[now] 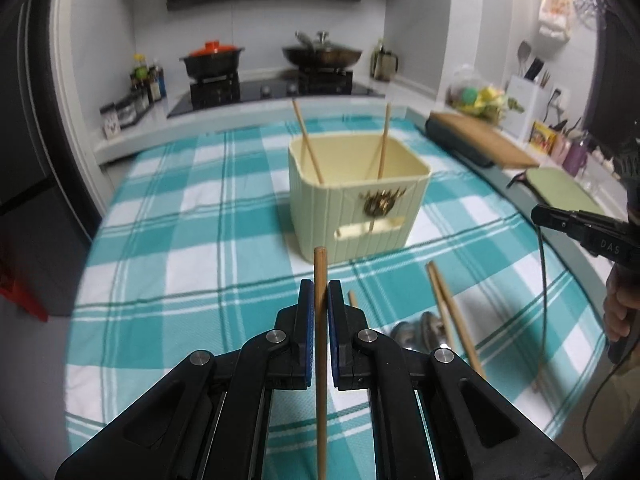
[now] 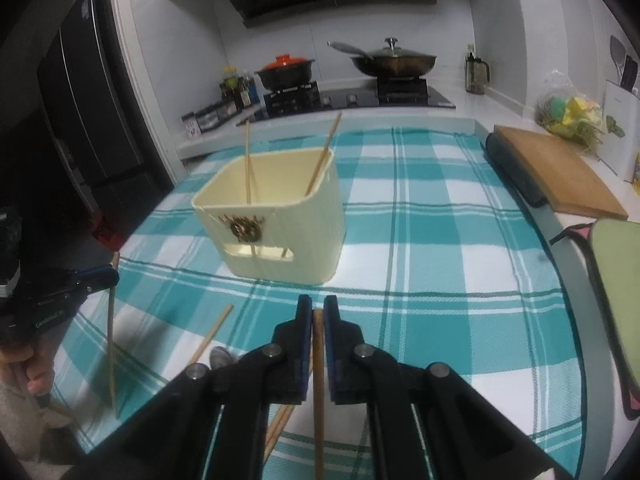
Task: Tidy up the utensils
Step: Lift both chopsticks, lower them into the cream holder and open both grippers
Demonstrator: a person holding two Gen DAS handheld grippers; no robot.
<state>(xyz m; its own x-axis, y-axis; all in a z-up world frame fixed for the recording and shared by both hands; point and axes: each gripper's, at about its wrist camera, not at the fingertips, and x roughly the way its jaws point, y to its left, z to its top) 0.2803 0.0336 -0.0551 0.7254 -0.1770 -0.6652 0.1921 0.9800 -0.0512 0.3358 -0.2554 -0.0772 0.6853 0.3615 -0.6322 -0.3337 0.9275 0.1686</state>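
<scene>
A cream utensil bin [image 1: 356, 200] stands on the teal checked cloth [image 1: 192, 208], with two wooden chopsticks [image 1: 308, 144] leaning inside; it also shows in the right wrist view [image 2: 276, 224]. My left gripper [image 1: 320, 292] is shut on an upright chopstick [image 1: 320, 320], just short of the bin. My right gripper [image 2: 318, 308] is shut on another chopstick [image 2: 318, 380]. The left gripper also shows at the left edge of the right wrist view [image 2: 100, 276], with its chopstick [image 2: 111, 340] hanging down. Loose chopsticks [image 1: 452, 312] and a metal spoon [image 1: 420, 328] lie on the cloth.
A wooden cutting board [image 2: 560, 172] and a green mat [image 2: 616, 280] lie to the right. The stove with a red-lidded pot [image 1: 212, 58] and a wok [image 1: 322, 54] stands behind. The fridge [image 2: 80, 120] is at the left.
</scene>
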